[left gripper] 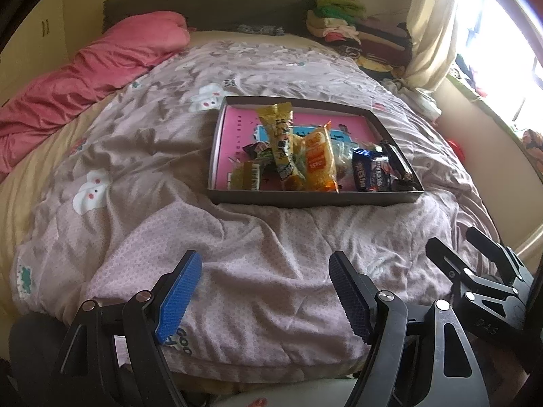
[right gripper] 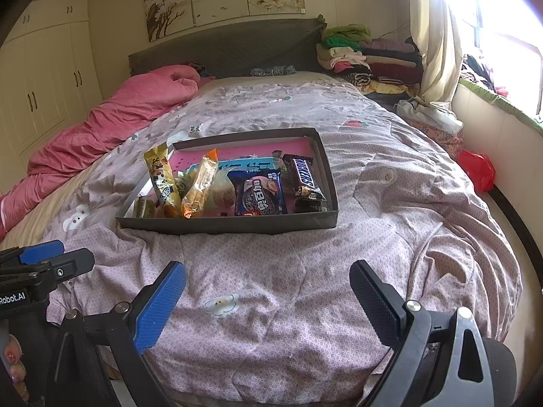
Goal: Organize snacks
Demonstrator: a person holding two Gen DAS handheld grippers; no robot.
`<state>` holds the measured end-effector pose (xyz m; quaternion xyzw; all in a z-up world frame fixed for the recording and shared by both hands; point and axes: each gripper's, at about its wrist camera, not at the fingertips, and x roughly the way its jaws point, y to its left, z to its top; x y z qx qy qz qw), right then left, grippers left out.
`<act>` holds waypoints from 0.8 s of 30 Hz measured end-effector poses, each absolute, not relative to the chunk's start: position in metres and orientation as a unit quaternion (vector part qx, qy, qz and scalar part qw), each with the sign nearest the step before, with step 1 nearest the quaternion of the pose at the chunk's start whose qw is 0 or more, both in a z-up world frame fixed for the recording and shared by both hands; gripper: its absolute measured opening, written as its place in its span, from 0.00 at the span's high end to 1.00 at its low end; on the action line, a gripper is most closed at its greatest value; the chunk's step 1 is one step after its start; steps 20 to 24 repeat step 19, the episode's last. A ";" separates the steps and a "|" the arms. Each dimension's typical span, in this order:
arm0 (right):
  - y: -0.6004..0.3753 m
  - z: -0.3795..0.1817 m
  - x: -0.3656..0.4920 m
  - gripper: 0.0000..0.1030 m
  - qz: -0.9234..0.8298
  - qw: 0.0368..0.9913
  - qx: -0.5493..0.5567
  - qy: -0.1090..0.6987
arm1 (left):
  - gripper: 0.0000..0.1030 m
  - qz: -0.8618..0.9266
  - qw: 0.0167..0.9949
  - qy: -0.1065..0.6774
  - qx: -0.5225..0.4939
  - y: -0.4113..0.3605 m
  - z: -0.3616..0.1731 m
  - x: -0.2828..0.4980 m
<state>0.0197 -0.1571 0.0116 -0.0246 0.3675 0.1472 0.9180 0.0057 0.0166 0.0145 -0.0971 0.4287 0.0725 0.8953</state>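
Both my grippers, left (left gripper: 264,291) and right (right gripper: 268,302), released, empty, low over bed (right gripper: 390,237); snacks (right gripper: 258,191) piled in tray (right gripper: 237,225), easy to reach.

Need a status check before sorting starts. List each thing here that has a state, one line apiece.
left gripper: jaws open, empty, above the quilt
right gripper: jaws open, empty, above the quilt
box: lidless, flat on the quilt, holding all the snacks
Snickers bar: wrapped, lying by the box's right wall
blue cookie pack: sealed, lying in the box
yellow snack pack: sealed, tilted, top end over the box rim
curtain: drawn aside
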 end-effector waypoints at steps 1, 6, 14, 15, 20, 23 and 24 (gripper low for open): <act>-0.157 0.012 0.019 0.05 0.147 0.918 -0.024 0.368 | 0.24 0.073 0.895 0.430 -0.098 0.017 0.014 0.006; -0.159 0.011 0.021 0.05 0.146 0.918 -0.023 0.368 | 0.24 0.069 0.895 0.429 -0.098 0.016 0.012 0.008; -0.161 0.009 0.025 0.05 0.144 0.917 -0.020 0.371 | 0.24 0.058 0.895 0.430 -0.107 0.017 0.004 0.013; -0.161 0.009 0.025 0.05 0.144 0.917 -0.019 0.371 | 0.23 0.056 0.895 0.429 -0.110 0.019 0.004 0.014; -0.165 0.007 0.032 0.01 0.143 0.919 -0.010 0.368 | 0.23 0.033 0.908 0.391 -0.145 0.036 0.008 0.011; -0.165 0.007 0.032 0.01 0.143 0.919 -0.010 0.368 | 0.23 0.033 0.908 0.391 -0.145 0.036 0.008 0.011; -0.165 0.007 0.032 0.01 0.143 0.919 -0.010 0.368 | 0.23 0.033 0.908 0.391 -0.145 0.036 0.008 0.011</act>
